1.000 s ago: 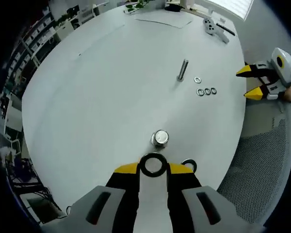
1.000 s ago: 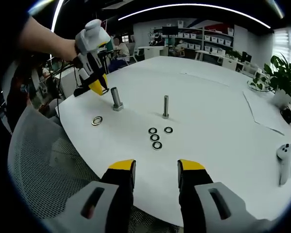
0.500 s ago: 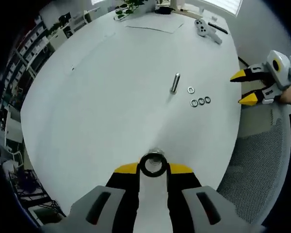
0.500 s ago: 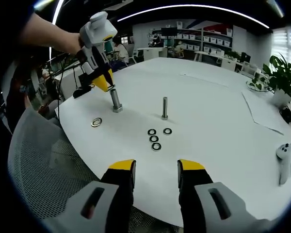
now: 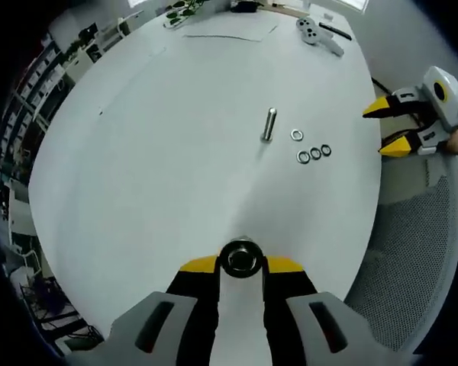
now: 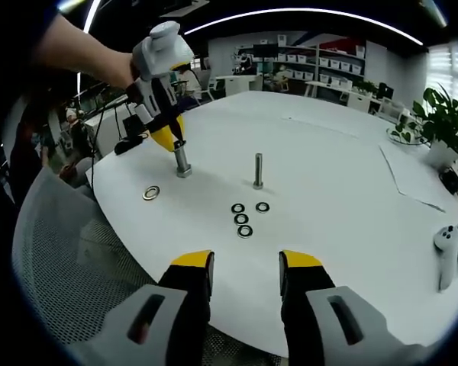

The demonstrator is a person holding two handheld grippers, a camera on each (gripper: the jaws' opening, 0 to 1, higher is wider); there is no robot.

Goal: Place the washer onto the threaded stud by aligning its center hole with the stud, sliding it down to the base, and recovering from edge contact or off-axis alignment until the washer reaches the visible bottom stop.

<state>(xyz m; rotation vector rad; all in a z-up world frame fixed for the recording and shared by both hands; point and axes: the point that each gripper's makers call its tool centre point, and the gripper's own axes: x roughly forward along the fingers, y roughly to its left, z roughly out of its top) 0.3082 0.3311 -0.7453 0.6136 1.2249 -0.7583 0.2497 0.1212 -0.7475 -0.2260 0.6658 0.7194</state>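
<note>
Left gripper, fingers closed on a washer held flat between the yellow tips, directly over the top of the near threaded stud on the white bench. Right gripper, fingers spread wide and holding nothing, at the bench edge. Ahead of its fingers: four loose washers, then a second stud standing upright; one more washer lies near the first stud.

Stud mostly hidden behind washer (top-down view).
</note>
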